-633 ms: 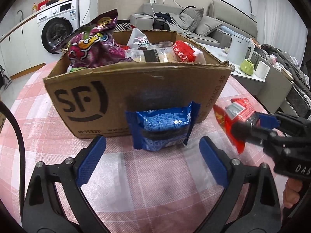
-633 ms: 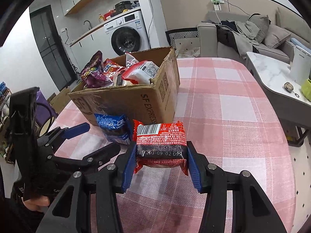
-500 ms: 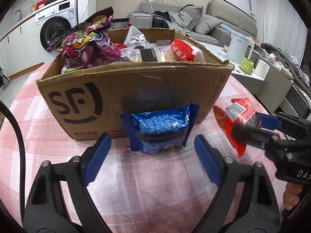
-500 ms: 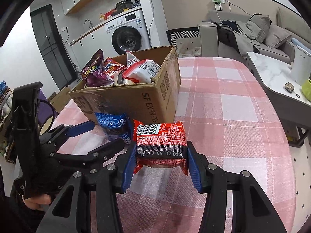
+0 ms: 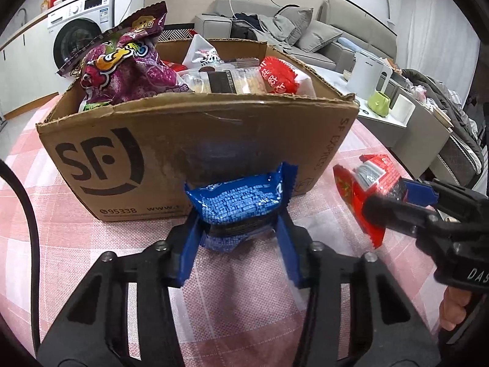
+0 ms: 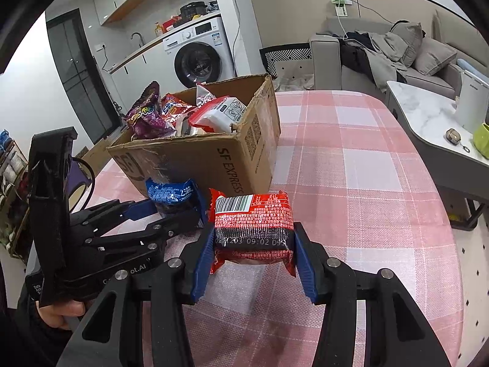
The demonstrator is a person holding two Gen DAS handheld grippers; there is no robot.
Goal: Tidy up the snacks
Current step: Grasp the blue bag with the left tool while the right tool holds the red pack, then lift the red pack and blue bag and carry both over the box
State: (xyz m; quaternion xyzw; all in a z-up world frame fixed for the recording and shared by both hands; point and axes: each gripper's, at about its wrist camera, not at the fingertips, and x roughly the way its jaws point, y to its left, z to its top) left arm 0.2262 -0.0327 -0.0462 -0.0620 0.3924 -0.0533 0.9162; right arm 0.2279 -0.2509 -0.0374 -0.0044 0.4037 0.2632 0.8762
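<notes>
Two snack packets held, one per gripper, in front of an open cardboard box [image 5: 195, 153] on a pink checked tablecloth [image 6: 351, 165].

Left gripper [image 5: 238, 229] clamped on a blue packet [image 5: 238, 205]; blue finger pads [image 5: 191, 244] pressed against both its sides. Lower edge of that packet tucked between the pads, so contact with the cloth impossible to tell. Upper part of the packet overlapped the box's front wall just right of the printed logo; touching or merely in front, not resolved.

Right gripper [image 6: 252, 250] closed on a red packet [image 6: 252, 226], barcode uppermost, date print partly legible, ends masked by the pads. Same packet seen edge-on in the left wrist view [image 5: 366, 189], right gripper body [image 5: 428, 214] cut off at the frame edge; part of a hand [image 5: 455, 312] visible beneath it.

Box contents crowded above the rim: purple bag [image 5: 125, 61] at the left, clear-wrapped biscuits [image 5: 223, 81] in the middle, red-and-white pack [image 5: 281, 76] at the right; lower layers hidden by the walls. White pouch [image 5: 203, 52] behind, possibly a sachet, too small to read.

Box's right corner just beside the red packet in the right wrist view; both packets close together, left gripper's fingers [image 6: 171, 217] near the right gripper's left pad. Open cloth to the right of the box and beyond the red packet, up to the table's curved far edge. Grey side table [image 6: 428, 122] with a white appliance [image 6: 472, 101] beyond that edge.
</notes>
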